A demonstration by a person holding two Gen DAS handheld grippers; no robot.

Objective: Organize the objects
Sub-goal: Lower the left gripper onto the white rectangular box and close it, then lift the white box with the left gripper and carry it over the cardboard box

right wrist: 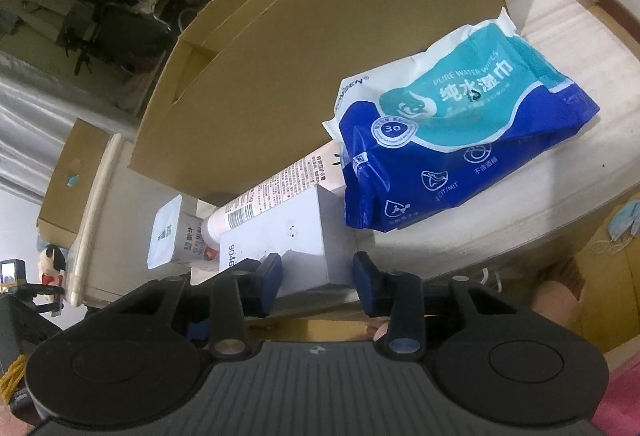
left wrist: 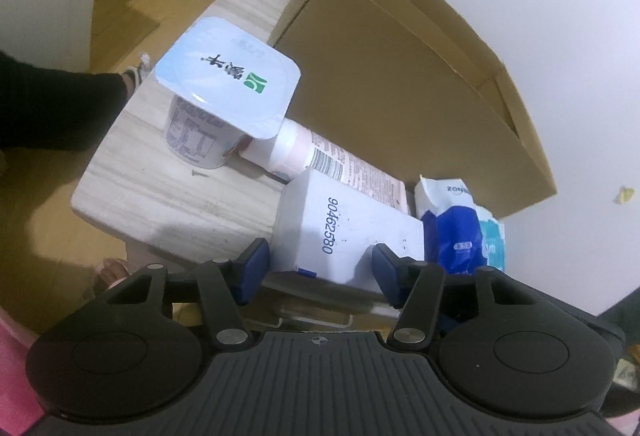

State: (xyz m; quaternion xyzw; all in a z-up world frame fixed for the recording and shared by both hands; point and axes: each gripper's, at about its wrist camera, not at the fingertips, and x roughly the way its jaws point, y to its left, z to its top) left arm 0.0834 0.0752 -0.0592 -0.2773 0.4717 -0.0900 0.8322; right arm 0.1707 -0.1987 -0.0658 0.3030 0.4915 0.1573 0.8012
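a small pale wooden table (left wrist: pixel 132 191) stands on a wood floor, with a big open cardboard box (left wrist: pixel 380 83) on it behind the things

seen from the left gripper (left wrist: pixel 320 262), going left to right: far ahead of the left finger a yogurt cup (left wrist: pixel 224 75) stands upright; beside it, more in line with the gap, a pink bottle (left wrist: pixel 320 155) lies on its side; just in front of the fingers lies the white box (left wrist: pixel 344 224) with a printed number, its near end between the two blue pads; beyond the right finger is the wet wipes pack (left wrist: pixel 460 232). the left pad seems to touch the box side, the right pad seems to lie against the other edge, but i cannot tell if they really press

from the right gripper (right wrist: pixel 316 282) the same white box (right wrist: pixel 296 232) has its other end between the fingers; both pads stand just beside its sides, and the contact is not clear. the wipes pack (right wrist: pixel 460 131) lies ahead of the right finger, leaning on the box

i judge the step is a two-handed grasp of the white box. the next move calls for closing firmly on both ends, then lifting level toward the cardboard box, and the wipes pack may slide off
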